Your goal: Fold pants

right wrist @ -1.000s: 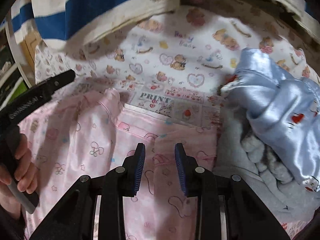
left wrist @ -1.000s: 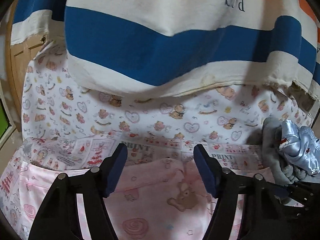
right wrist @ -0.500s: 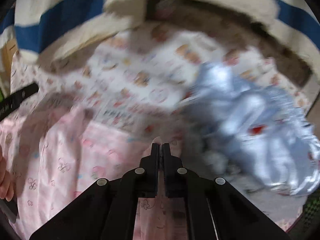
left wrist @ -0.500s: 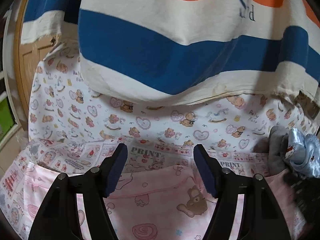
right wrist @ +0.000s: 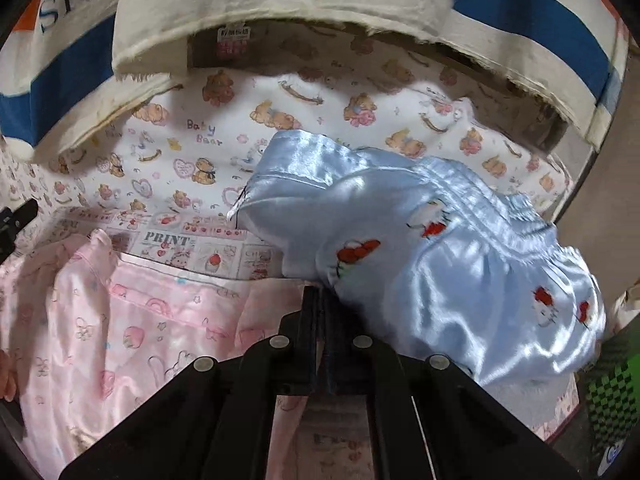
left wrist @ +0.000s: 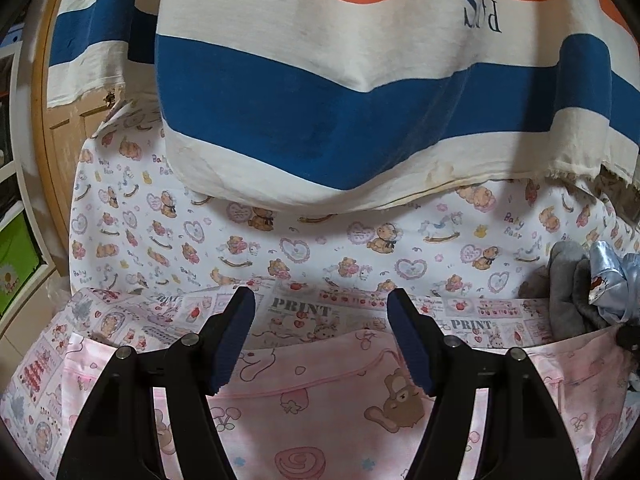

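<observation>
The pink printed pants (left wrist: 320, 412) lie spread on the patterned sheet. They also show in the right wrist view (right wrist: 132, 332). My left gripper (left wrist: 322, 340) is open, its blue-padded fingers above the pants' far edge, holding nothing. My right gripper (right wrist: 320, 312) is shut on the right edge of the pink pants, with pink fabric pinched between the fingers and hanging below them.
A shiny light-blue garment (right wrist: 440, 264) lies bunched on a grey one (left wrist: 568, 292) at the right. A striped white, blue and orange cloth (left wrist: 360, 100) hangs over the back. The bear-print sheet (left wrist: 320, 248) covers the surface. A wooden door (left wrist: 68, 132) stands far left.
My right gripper closed on the pants' right edge and lifted it toward the blue garment. My left gripper stayed open and drew back slightly.
</observation>
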Motion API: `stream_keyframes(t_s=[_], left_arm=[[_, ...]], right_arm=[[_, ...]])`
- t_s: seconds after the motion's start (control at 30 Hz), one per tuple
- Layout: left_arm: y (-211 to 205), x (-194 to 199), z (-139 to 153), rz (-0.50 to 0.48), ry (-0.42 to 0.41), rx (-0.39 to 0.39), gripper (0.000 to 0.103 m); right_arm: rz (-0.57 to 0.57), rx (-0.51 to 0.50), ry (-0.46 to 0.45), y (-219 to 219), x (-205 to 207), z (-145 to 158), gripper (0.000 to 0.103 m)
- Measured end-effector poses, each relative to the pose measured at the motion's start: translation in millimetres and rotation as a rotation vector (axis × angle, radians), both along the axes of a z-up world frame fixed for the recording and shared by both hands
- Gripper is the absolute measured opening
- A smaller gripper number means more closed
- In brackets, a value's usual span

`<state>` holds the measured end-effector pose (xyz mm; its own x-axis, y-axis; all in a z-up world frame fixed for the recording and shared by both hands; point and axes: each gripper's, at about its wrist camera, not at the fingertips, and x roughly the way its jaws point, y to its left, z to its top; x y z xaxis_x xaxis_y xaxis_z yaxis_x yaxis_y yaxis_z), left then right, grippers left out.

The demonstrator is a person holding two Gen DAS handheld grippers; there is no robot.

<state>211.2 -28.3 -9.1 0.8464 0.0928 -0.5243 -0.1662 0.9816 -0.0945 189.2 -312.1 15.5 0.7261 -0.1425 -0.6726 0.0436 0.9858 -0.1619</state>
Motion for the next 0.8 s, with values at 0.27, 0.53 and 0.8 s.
stream_keyframes(t_s=[0.27, 0.53, 0.8], left_arm=[[-5.6, 1.8, -2.6, -0.038, 0.013, -0.003, 0.067], [-15.4, 2.3, -8.1, -0.060, 0.030, 0.050, 0.067], [-16.3, 0.5, -6.1, -0.074, 0.021, 0.056, 0.067]], right_arm=[[-0.052, -0.033, -0.045, -14.2, -1.0, 2.7, 0.003], [-0.047, 0.065, -0.008, -37.9, 16.3, -9.7, 0.003], [-0.020, 0.090, -0.018, -42.1, 14.3, -8.3, 0.005]])
